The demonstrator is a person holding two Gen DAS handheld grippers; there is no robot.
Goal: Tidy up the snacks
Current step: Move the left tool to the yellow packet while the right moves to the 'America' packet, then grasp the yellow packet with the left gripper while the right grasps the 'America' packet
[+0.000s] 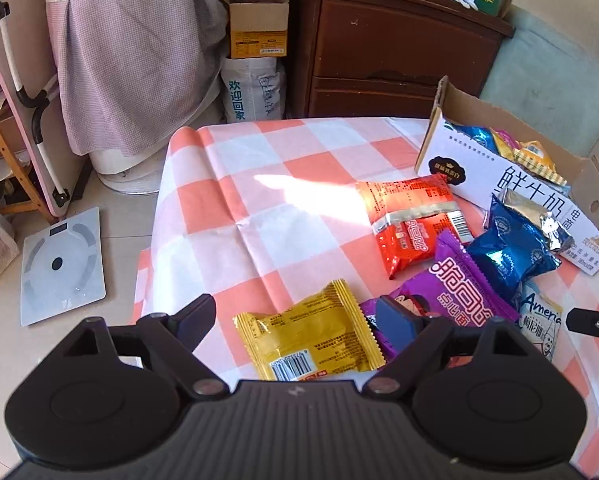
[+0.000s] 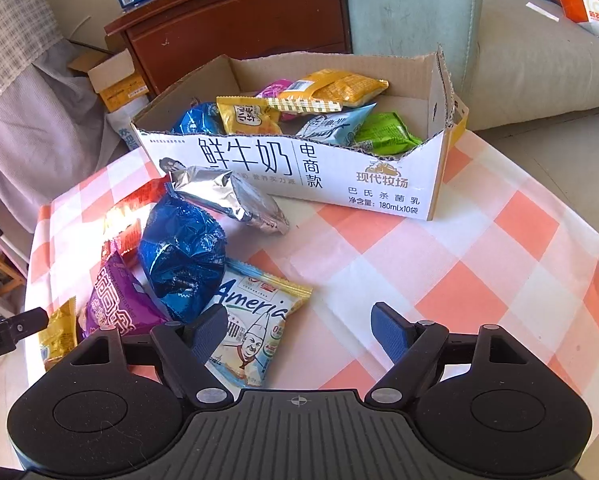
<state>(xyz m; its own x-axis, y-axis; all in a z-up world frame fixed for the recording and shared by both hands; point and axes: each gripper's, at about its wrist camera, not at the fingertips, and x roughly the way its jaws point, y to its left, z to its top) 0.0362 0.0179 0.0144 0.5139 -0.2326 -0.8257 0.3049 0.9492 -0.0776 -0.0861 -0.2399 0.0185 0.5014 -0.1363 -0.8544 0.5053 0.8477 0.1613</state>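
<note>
Our left tongs [image 1: 295,322] stand wide apart and hold nothing, with the yellow packet [image 1: 313,330] lying flat on the bench [image 1: 235,200] between their two arms. Our right tongs [image 2: 299,330] are likewise spread and empty, poised low over the white "America" packet [image 2: 255,320], whose near edge sits just by the left pad.

The step in hand looks to us like picking up the next loose snack, and the yellow packet is the natural one for the left side. We should lower until both pads straddle its body, not the crimped seam, and close gently, since the contents may crush. The purple packet [image 1: 455,288] touches the far pad's side, so we should come in squarely or it may be dragged along.

Beyond lie the red packet [image 1: 411,216], the blue foil packet [image 2: 183,256] and the silver packet [image 2: 231,196], all heaped near the cardboard box [image 2: 419,184]. The box already holds several snacks; we should carry high over its torn front wall and release well inside.
</note>
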